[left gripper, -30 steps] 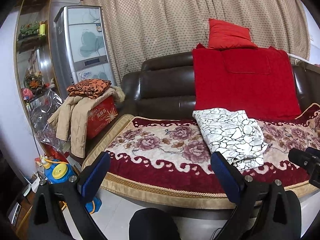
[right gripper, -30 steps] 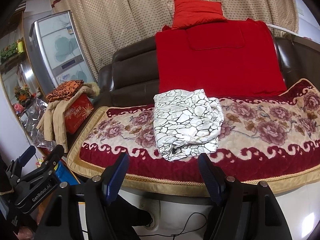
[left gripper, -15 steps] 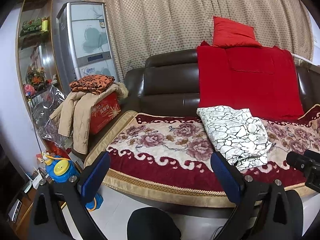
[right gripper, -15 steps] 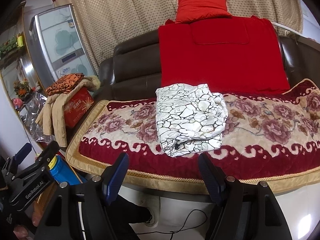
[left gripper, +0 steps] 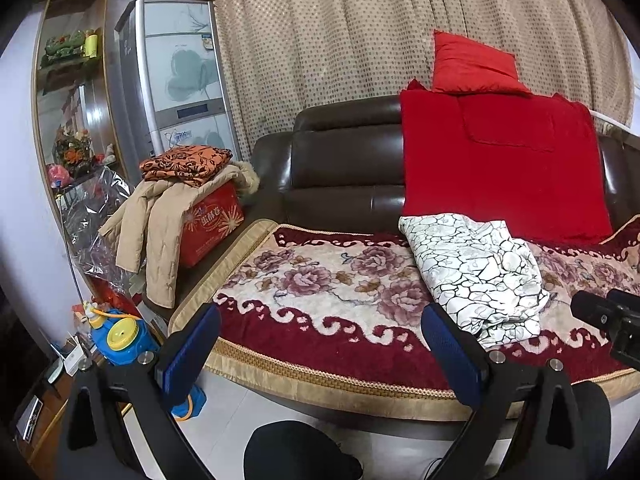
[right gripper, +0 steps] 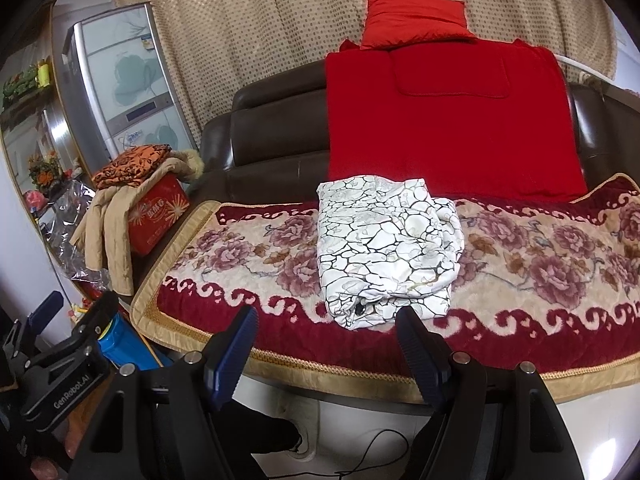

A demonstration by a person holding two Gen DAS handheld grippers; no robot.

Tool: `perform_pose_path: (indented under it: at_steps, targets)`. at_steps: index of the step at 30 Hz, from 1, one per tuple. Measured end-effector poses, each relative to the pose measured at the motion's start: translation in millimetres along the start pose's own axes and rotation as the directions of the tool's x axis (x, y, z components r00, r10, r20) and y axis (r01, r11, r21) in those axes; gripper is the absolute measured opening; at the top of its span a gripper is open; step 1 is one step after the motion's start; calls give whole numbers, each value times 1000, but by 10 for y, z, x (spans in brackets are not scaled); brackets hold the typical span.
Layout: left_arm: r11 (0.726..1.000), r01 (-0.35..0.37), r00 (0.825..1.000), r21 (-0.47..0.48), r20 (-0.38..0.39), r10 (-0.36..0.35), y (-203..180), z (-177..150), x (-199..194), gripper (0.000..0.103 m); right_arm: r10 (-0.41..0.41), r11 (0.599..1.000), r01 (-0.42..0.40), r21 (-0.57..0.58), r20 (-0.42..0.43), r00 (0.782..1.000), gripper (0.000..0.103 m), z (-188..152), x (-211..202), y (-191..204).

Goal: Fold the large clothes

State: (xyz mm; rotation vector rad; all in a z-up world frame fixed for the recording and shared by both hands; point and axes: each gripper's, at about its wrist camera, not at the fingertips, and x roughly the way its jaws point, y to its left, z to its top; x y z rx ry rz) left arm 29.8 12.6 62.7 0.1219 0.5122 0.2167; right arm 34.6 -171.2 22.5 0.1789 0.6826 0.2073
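On a sofa [right gripper: 280,148] mat [right gripper: 520,248] lay a folded garment [right gripper: 384,248]; both grippers [left gripper: 320,344] [right gripper: 328,344] were held back, jaws open and empty, so a careless regrasp could undo its loose front edge.

A: Left cam? Left gripper [left gripper: 320,344] jaws wide apart, holding nothing, short of the sofa's front edge.
B: Clothes?
A: White crackle-print garment [left gripper: 472,268] folded on the floral blanket [left gripper: 320,280], right of centre. Right gripper [left gripper: 608,316] pokes in at the right edge, just beside it. Red cushion [left gripper: 472,64] on top of the backrest.
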Motion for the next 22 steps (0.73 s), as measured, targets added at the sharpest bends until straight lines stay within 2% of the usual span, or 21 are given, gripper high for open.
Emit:
perform_pose_path:
  at_steps: [22]
  targets:
    - [999, 38, 999, 5, -35, -37, -182, 187, 472, 100, -27, 1000, 27, 2, -66, 997, 75, 216, 512, -36]
